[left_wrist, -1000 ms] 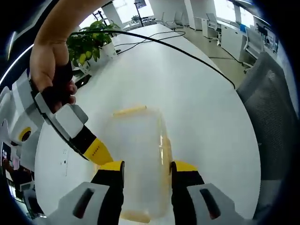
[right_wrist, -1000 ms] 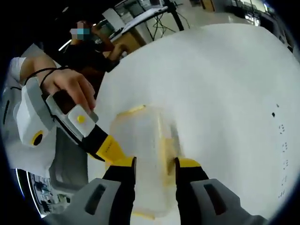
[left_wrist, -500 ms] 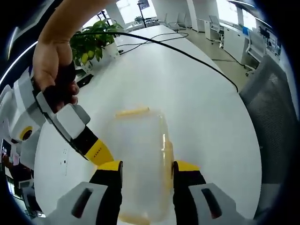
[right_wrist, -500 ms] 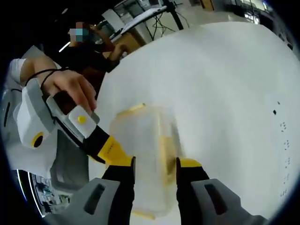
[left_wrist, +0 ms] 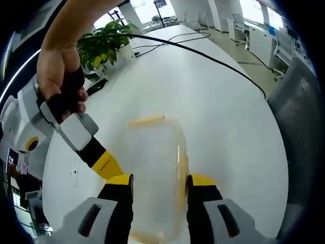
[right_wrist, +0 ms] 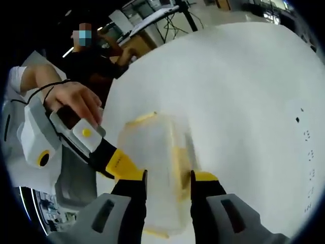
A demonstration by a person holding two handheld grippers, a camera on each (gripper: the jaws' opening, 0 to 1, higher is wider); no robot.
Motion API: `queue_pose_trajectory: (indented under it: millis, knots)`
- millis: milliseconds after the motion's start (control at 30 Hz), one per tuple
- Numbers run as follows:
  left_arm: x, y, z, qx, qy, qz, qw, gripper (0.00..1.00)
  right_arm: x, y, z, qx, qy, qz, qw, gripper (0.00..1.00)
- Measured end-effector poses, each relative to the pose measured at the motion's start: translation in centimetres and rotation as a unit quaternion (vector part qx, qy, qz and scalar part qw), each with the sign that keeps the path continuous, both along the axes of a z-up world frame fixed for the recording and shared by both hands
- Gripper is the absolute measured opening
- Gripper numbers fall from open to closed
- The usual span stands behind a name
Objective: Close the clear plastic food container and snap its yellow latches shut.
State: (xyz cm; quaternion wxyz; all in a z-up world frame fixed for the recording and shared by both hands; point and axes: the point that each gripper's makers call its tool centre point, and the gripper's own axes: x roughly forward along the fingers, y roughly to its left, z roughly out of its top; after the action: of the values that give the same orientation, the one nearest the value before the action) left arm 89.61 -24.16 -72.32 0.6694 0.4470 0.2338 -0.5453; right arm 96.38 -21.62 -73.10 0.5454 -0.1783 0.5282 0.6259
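Cloudy, translucent plastic on the food container (left_wrist: 152, 168) at frame centre, smooth-walled, with a soft sheen. Its yellow latches (left_wrist: 145, 121) look like opaque matt plastic. Under it the tabletop (left_wrist: 213, 101) is white, smooth, lightly glossy. The left claw (left_wrist: 158, 185) shows matt black jaws tipped in yellow, on grey plastic housings. Right claw (right_wrist: 167, 183): same matt black and yellow. Upper left, the potted plant (left_wrist: 104, 43) has glossy leaves.

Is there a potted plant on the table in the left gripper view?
Yes, a leafy green plant stands at the far end of the white table.
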Motion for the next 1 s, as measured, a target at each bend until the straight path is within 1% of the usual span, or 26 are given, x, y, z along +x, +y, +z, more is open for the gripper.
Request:
queue_pose_trajectory:
  millis: [233,433,467,500,533,633,833,933,1000]
  knots:
    - [0.2,0.0,-0.1,0.015,-0.002,0.009,0.9999,0.34,-0.8,0.0,0.2,-0.003,0.002,-0.003,1.0,0.29]
    - [0.2,0.0,-0.1,0.02,-0.011,0.011,0.9997,0.33,0.0,-0.1,0.0,-0.004,0.009,-0.007,0.9999,0.28]
    - [0.2,-0.1,-0.2,0.02,-0.013,0.013,0.9996,0.32,0.1,-0.2,-0.1,-0.005,0.012,-0.009,0.9999,0.28]
    - [0.7,-0.1,-0.2,0.025,-0.032,0.017,0.9991,0.32,-0.3,-0.3,0.0,-0.007,0.036,-0.003,0.9993,0.26]
    - [0.7,-0.1,-0.3,0.028,-0.026,0.019,0.9991,0.32,0.6,0.0,-0.1,-0.003,0.016,-0.015,0.9998,0.26]
    - [0.5,0.1,-0.2,0.023,-0.028,0.017,0.9992,0.32,-0.4,0.1,0.3,-0.004,0.02,-0.019,0.9996,0.25]
    - [0.2,0.2,-0.2,0.02,-0.026,0.016,0.9993,0.32,-1.5,0.5,0.9,-0.003,0.02,-0.019,0.9996,0.25]
    - [-0.1,0.2,-0.2,0.019,-0.027,0.015,0.9993,0.32,-0.3,0.3,0.5,-0.001,0.022,-0.022,0.9995,0.26]
    - [-0.2,0.2,-0.2,0.02,-0.028,0.014,0.9993,0.32,0.0,0.2,0.3,0.002,0.022,-0.024,0.9995,0.26]
